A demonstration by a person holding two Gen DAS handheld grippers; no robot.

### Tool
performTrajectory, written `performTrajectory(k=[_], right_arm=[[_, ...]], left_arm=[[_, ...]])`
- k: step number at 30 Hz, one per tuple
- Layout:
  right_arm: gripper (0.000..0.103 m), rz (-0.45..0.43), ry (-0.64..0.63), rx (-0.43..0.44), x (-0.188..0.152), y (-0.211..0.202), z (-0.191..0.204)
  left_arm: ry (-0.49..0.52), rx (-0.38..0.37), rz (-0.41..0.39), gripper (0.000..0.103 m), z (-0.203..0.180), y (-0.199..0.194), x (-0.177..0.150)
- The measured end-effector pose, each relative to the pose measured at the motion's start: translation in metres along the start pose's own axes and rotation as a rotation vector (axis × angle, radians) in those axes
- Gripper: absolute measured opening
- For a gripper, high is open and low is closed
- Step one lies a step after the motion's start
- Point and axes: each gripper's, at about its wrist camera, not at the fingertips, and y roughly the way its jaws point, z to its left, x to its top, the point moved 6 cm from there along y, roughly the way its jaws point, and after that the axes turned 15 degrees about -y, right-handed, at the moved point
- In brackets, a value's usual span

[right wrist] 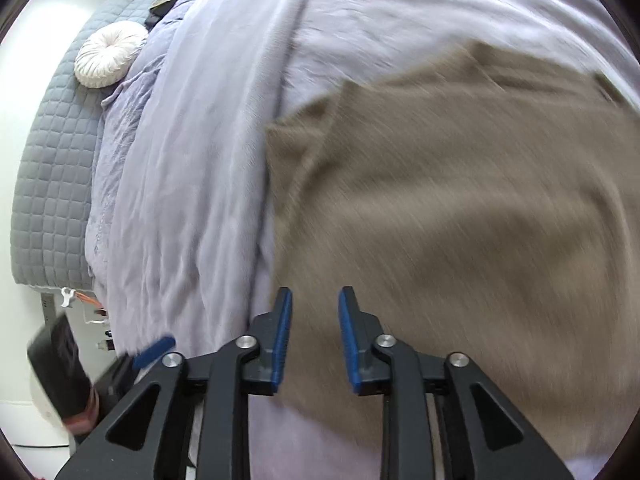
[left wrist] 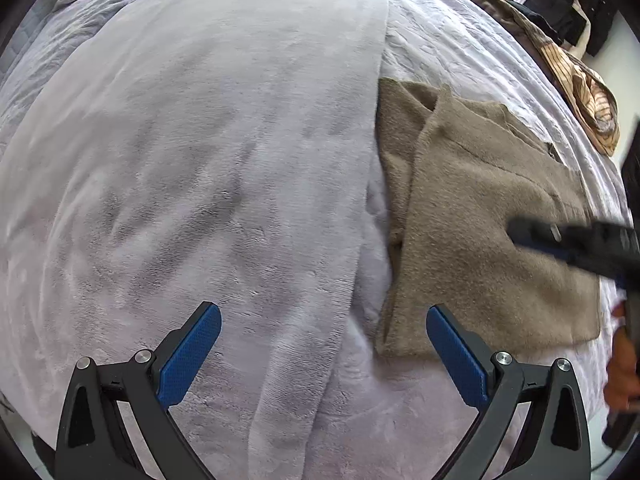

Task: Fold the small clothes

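Note:
A taupe knit garment lies partly folded on the right side of the bed, with one flap turned over along its left edge. In the right wrist view this garment fills the right half, blurred. My left gripper stands wide open over the lavender fleece blanket, just left of the garment's near corner, and holds nothing. My right gripper hovers over the garment's near left edge, its jaws a narrow gap apart with nothing between them. The right gripper also shows as a blur above the garment's right part.
A round white cushion rests by the grey quilted headboard. Striped brown clothes and dark clothes are piled along the bed's far right edge. A hand shows at the right border.

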Motion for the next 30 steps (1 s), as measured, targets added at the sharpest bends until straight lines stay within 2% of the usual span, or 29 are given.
performTrajectory(k=[7, 14, 19, 30], right_arm=[[0.035, -0.003, 0.184, 0.052, -0.072, -0.024, -0.033], [0.038, -0.039, 0.362, 0.138, -0.121, -0.026, -0.047], [0.039, -0.063, 0.424, 0.160, -0.139, -0.025, -0.053], [0.043, -0.163, 0.559, 0.237, -0.152, -0.010, -0.056]], left_arm=[[0.029, 0.018, 0.019, 0.103, -0.019, 0.007, -0.006], [0.075, 0.041, 0.037, 0.103, -0.033, 0.011, -0.014], [0.096, 0.047, 0.060, 0.103, -0.043, 0.019, -0.022], [0.159, 0.062, 0.095, 0.103, -0.060, 0.030, -0.031]])
